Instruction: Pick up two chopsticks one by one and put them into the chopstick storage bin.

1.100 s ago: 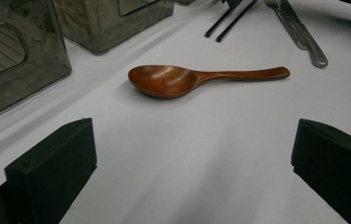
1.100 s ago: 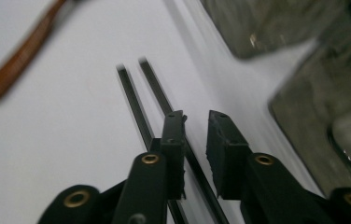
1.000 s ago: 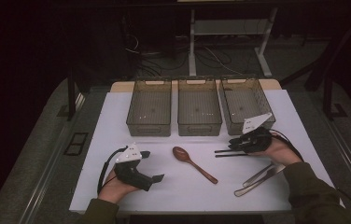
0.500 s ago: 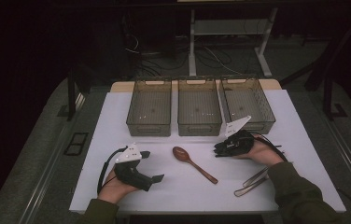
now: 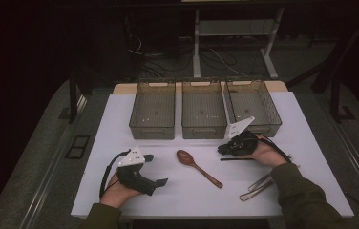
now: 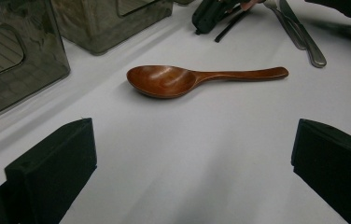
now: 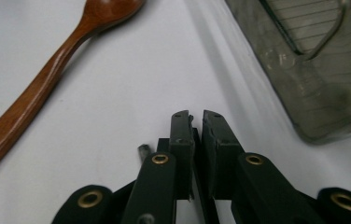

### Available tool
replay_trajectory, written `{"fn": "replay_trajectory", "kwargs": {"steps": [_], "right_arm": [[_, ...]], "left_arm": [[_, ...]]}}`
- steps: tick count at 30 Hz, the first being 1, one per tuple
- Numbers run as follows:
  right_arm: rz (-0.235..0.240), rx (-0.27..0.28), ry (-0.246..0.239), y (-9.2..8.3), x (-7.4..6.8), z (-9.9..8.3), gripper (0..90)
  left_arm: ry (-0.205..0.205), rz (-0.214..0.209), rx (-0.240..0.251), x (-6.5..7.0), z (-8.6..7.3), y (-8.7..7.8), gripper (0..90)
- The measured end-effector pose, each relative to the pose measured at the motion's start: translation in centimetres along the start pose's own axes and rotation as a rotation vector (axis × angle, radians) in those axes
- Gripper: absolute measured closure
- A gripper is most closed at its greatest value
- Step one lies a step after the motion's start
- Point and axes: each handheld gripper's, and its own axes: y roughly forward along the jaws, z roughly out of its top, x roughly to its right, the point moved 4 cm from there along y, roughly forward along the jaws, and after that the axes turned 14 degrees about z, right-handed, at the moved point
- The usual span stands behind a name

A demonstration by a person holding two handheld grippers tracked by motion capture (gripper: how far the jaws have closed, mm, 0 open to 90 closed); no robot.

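One black stick (image 5: 237, 159) pinched between right tongs (image 5: 225, 150), closing.

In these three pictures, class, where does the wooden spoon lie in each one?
High view: the wooden spoon lies at the table's centre, between both grippers.
Left gripper view: upper middle, bowl at left.
Right gripper view: top left, handle running down-left.
Shared landmark: the grey bins behind it.
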Motion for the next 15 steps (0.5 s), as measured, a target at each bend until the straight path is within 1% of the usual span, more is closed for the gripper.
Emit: {"fn": "replay_trajectory", "kwargs": {"steps": [1,2,3,4,6,8,11,12,13,15], "right_arm": [[0.000,0.000,0.000,0.0,0.0,0.0,82.0],[-0.016,0.001,0.009,0.0,0.3,0.2,82.4],[-0.016,0.001,0.009,0.0,0.3,0.2,82.4],[-0.041,0.000,0.011,0.0,0.8,0.5,82.6],[-0.043,0.003,0.017,0.1,0.9,0.5,82.6],[-0.065,0.003,0.028,0.2,1.3,0.7,82.6],[-0.073,0.003,0.026,0.2,1.4,0.7,82.4],[-0.073,0.022,0.044,-0.1,1.1,0.8,79.4],[-0.073,0.022,0.044,-0.1,1.1,0.8,76.0],[-0.071,0.063,0.058,-1.0,0.8,0.9,73.3]], "left_arm": [[0.000,0.000,0.000,0.0,0.0,0.0,0.0],[-0.001,0.000,0.001,0.0,0.0,0.0,0.0],[-0.001,0.000,0.002,0.0,0.0,0.0,0.0],[-0.002,0.001,0.002,0.0,0.0,0.0,0.0],[-0.003,0.000,0.004,0.0,0.0,0.0,0.0],[-0.003,-0.001,0.004,0.0,0.0,0.0,0.0],[-0.001,-0.001,0.003,0.0,0.0,-0.1,0.0],[-0.002,-0.001,0.003,0.0,0.0,-0.1,0.0],[-0.004,-0.001,0.007,0.0,0.0,-0.1,0.0],[-0.005,0.000,0.008,-0.1,0.0,-0.1,0.0]]}}
